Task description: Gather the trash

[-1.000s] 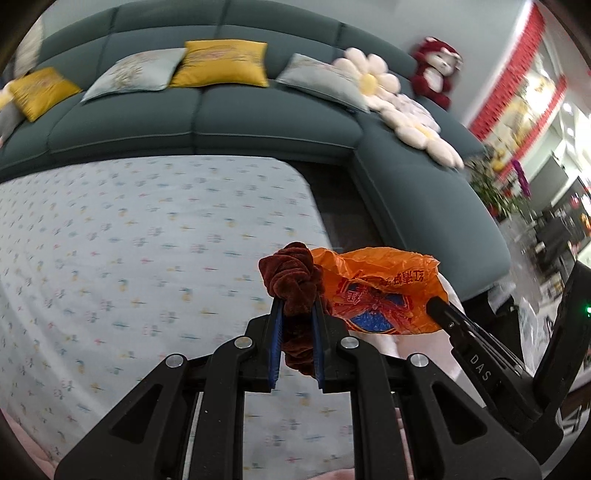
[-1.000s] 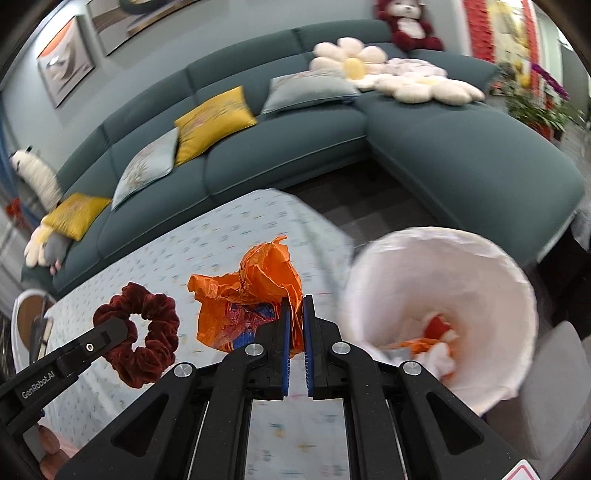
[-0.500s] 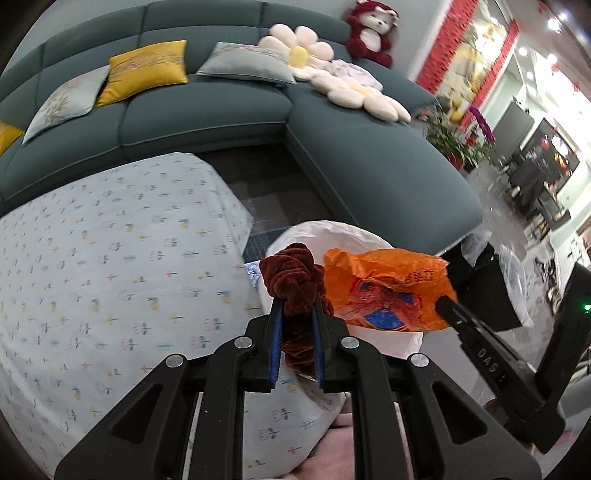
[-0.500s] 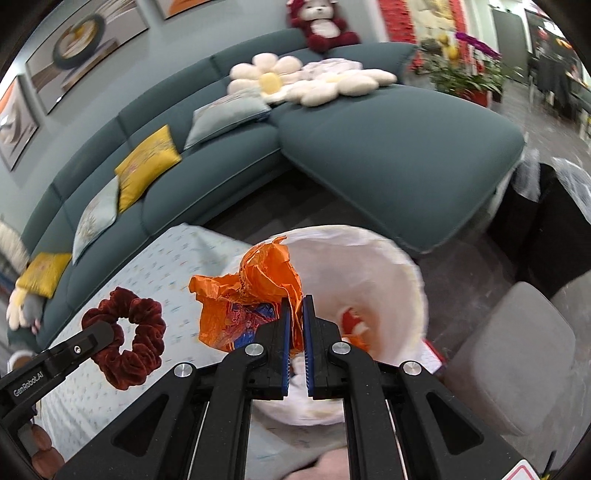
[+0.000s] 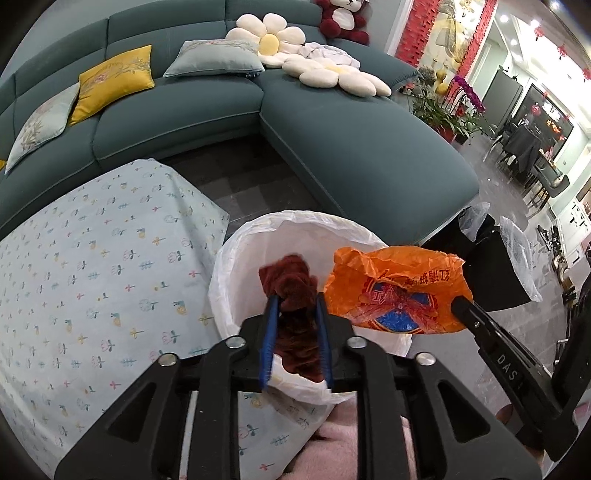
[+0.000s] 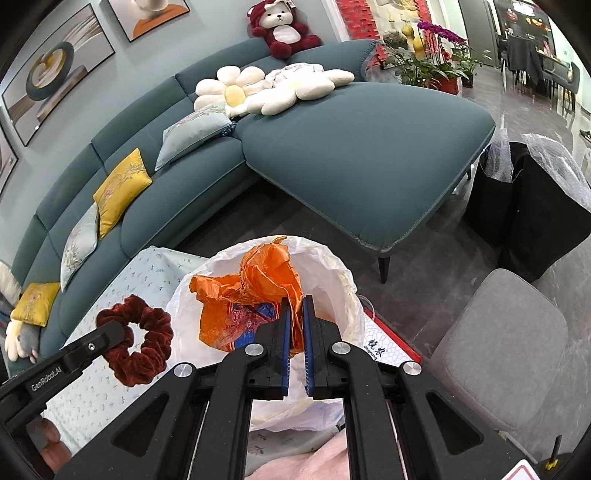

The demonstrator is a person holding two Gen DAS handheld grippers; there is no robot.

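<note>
Both tools are hanging loaded over the bin!

Nearest, the left tool (image 5: 295, 325) is pinching the maroon scrunchie (image 5: 293, 295) between narrow jaws, right above the white-lined bin (image 5: 229, 280); the right tool (image 6: 295, 325) is clamping the crumpled orange plastic bag (image 6: 251, 295) over the same opening. Beyond sit the patterned desk (image 5: 92, 277) and the teal sofa (image 5: 351, 147). The risk, I'd say: velvet snagging on a pad, or the light bag drifting past the rim.

Teal sectional sofa (image 6: 362, 147), yellow cushions (image 5: 114, 79), flower pillows (image 5: 271, 38), red plush bear (image 6: 282, 27), grey stool (image 6: 498, 354).
</note>
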